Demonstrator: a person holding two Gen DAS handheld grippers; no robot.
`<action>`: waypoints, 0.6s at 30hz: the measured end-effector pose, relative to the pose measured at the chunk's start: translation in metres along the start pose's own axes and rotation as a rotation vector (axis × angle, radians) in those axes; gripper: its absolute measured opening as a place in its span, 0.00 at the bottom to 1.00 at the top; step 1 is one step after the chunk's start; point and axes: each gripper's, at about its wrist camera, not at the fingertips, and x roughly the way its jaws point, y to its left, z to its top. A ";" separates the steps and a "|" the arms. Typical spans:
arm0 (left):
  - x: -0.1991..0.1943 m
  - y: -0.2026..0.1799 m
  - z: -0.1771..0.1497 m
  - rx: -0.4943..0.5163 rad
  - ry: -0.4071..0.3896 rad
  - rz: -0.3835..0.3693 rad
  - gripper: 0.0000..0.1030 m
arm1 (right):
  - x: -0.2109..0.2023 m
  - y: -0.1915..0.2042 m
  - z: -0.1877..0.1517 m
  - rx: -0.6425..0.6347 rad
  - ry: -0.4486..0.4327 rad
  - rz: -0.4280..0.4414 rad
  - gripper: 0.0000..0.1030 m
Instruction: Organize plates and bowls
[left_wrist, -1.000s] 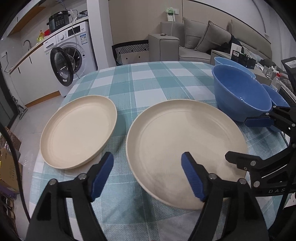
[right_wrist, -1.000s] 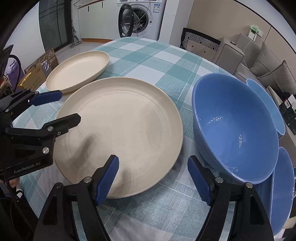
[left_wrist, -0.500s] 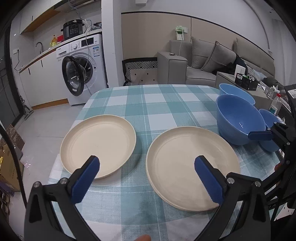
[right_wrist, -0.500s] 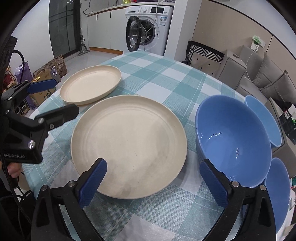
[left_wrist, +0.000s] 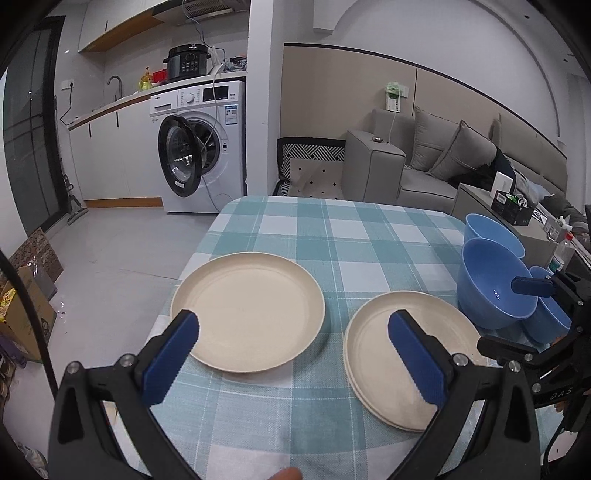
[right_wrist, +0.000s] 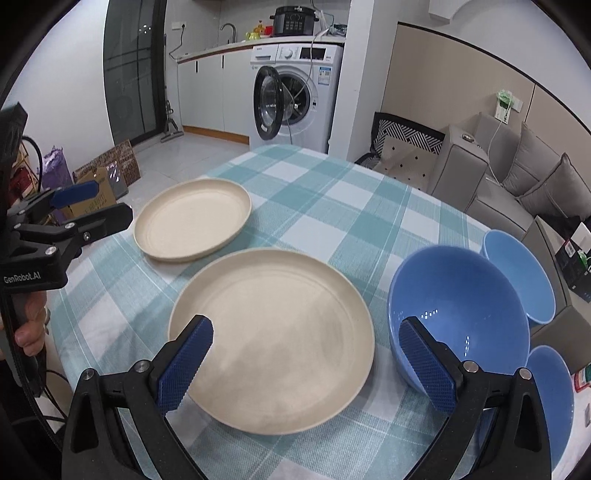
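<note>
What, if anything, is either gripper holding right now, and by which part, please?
Nothing is held. The left gripper and right gripper both hang above the table with jaws wide, having just been opening; the plates lie below them untouched.

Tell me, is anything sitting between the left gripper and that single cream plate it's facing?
Nothing visible does. The left gripper hangs open above the table's near edge, and only bare checked tablecloth surrounds the single cream plate. The stacked plates and the blue bowls lie off to the side.
</note>
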 end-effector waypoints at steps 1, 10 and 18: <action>-0.001 0.005 0.001 -0.010 -0.002 0.005 1.00 | -0.001 0.000 0.003 0.006 -0.012 0.006 0.99; 0.000 0.033 0.004 -0.096 -0.022 0.061 1.00 | -0.008 0.001 0.029 0.055 -0.101 0.048 0.99; 0.014 0.038 0.002 -0.099 0.002 0.103 1.00 | 0.000 0.001 0.043 0.086 -0.139 0.107 0.99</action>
